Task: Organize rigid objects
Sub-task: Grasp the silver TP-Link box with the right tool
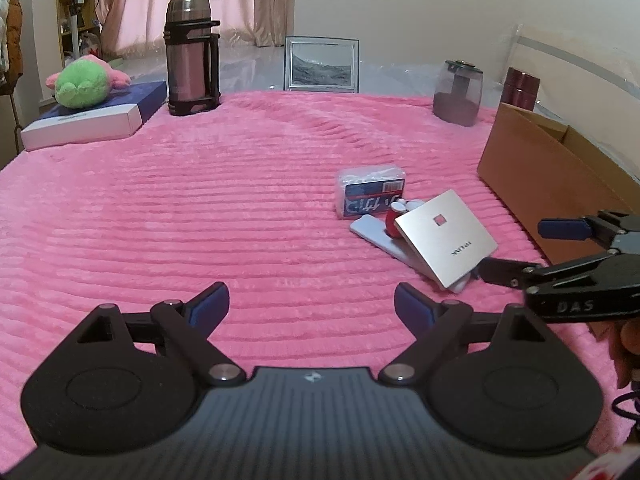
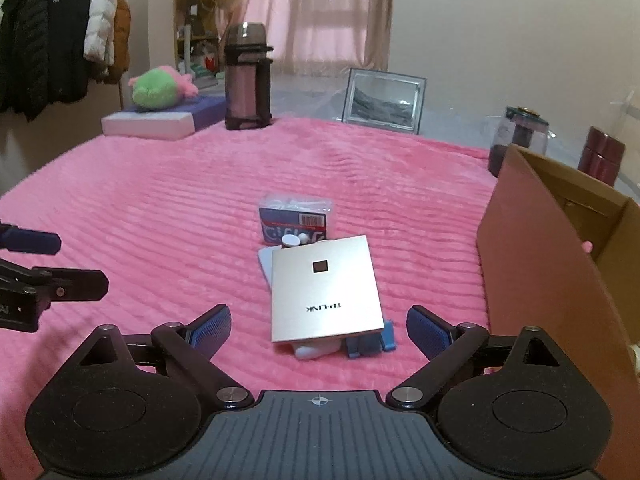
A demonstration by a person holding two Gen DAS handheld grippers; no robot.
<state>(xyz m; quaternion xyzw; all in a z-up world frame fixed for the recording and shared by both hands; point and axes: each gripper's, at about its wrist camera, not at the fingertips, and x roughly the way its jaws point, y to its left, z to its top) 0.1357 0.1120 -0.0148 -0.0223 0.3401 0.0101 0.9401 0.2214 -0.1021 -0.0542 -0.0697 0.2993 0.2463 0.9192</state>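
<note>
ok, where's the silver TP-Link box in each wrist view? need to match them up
Left wrist: silver box right of centre, tilted on the pile, near the right gripper.
Right wrist: silver box at centre, just ahead of the open right gripper.
Shared landmark: cardboard box to its right in both.

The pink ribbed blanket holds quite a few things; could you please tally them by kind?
Drink containers: 3: steel thermos flask, smoky glass jar, maroon metal cup
Boxes: 3: silver square TP-LINK box, open brown cardboard box, clear plastic cotton-swab box
Picture frames: 1: glass picture frame
Total: 7
</note>
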